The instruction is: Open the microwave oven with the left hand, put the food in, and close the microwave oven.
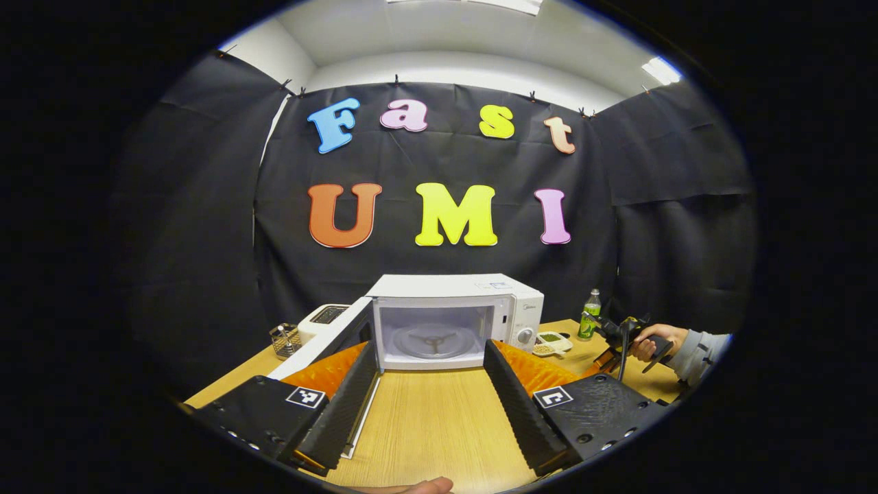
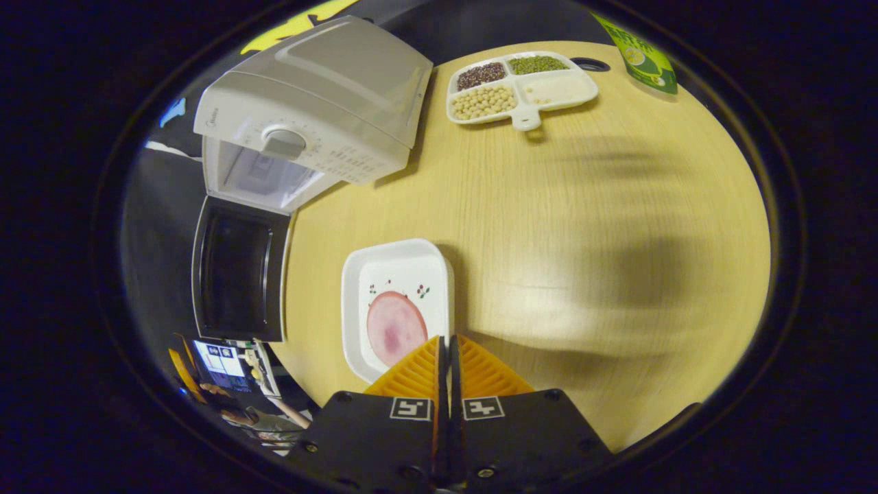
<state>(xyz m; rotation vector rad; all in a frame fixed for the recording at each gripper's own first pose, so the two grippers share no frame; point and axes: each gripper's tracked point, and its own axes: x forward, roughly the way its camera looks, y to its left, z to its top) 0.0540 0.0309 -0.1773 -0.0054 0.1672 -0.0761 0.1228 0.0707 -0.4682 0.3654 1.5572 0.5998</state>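
The white microwave [image 1: 453, 295] stands at the back of the wooden table with its door [image 1: 322, 343] swung out to the left and the turntable [image 1: 432, 339] bare. My left gripper [image 1: 432, 384] is open in front of the cavity, nothing between its fingers. In the right gripper view the microwave [image 2: 315, 103] and its open door [image 2: 233, 267] lie upper left. My right gripper [image 2: 447, 343] is shut on the rim of a white square plate [image 2: 394, 274] bearing a pink ham slice [image 2: 394, 326], just above the table. A hand holds that right gripper [image 1: 617, 336] to the microwave's right.
A divided dish of beans [image 2: 521, 86] and a green bottle [image 2: 641, 58] sit right of the microwave. A toaster [image 1: 326, 315] and a wire basket [image 1: 285, 339] stand to its left. The table [image 2: 583, 240] has bare wood on the right.
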